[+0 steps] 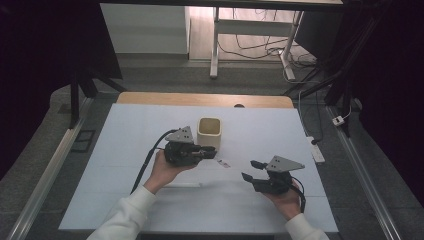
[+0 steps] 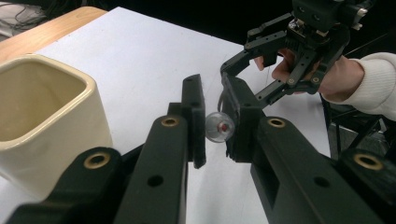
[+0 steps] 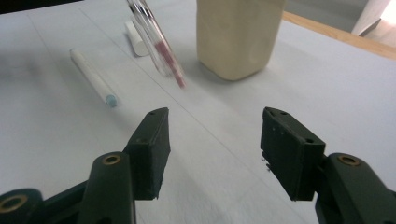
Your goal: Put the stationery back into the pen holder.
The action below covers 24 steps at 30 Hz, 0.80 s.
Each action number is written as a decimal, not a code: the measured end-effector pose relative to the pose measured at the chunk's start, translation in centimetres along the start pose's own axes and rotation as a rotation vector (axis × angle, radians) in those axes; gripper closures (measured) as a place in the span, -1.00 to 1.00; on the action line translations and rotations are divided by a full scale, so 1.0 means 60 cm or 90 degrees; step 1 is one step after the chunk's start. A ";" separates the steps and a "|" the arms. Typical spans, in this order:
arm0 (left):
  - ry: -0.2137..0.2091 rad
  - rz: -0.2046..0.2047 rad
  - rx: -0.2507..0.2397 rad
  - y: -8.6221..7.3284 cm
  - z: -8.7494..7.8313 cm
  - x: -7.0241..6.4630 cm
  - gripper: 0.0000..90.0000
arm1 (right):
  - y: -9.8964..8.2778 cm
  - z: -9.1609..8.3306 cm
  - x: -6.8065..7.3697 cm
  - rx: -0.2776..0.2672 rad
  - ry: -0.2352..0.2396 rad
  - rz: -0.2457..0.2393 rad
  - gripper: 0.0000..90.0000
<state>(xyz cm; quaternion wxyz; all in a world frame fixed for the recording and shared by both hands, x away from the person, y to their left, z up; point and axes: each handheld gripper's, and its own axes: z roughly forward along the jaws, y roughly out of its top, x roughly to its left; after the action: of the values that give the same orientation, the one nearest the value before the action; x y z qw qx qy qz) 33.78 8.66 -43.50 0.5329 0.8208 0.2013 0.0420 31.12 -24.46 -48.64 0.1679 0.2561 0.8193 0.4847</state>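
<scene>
My left gripper (image 1: pixel 212 152) is shut on a clear pen with red ink (image 1: pixel 223 163), which juts out to the right just above the white table (image 1: pixel 140 135). Its round end (image 2: pixel 218 127) sits pinched between the black pads in the left gripper view. A cream square cup (image 1: pixel 209 132) stands just behind that gripper, and it is at the left (image 2: pixel 42 116) in the left gripper view. My right gripper (image 1: pixel 248 169) stands open to the right of the pen with nothing between its fingers (image 3: pixel 215 135). Ahead of it, the clear pen (image 3: pixel 161 46) looks blurred.
A white pen with a blue tip (image 3: pixel 93 80) lies on the table, with a short white cap (image 3: pixel 135 41) behind it. The same white pen (image 1: pixel 182 185) lies near the left wrist. A wooden strip (image 1: pixel 205 99) edges the far side, and desk legs and cables stand beyond.
</scene>
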 end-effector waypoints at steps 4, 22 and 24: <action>0.003 0.001 -0.001 0.001 -0.004 0.001 0.76 | -0.018 -0.017 -0.001 0.021 -0.013 0.002 -0.12; 0.008 -0.003 -0.024 0.008 -0.033 0.008 0.76 | -0.063 -0.072 -0.024 0.017 -0.050 0.048 -0.17; 0.010 -0.003 -0.031 0.009 -0.041 0.009 0.76 | -0.064 -0.070 -0.025 0.019 -0.051 0.047 -0.17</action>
<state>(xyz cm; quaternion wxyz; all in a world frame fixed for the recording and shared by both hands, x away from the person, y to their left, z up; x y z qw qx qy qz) 33.73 10.75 -42.03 0.5511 0.8067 0.2067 0.0523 29.18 -29.84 -49.99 0.1787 0.3076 0.8091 0.4677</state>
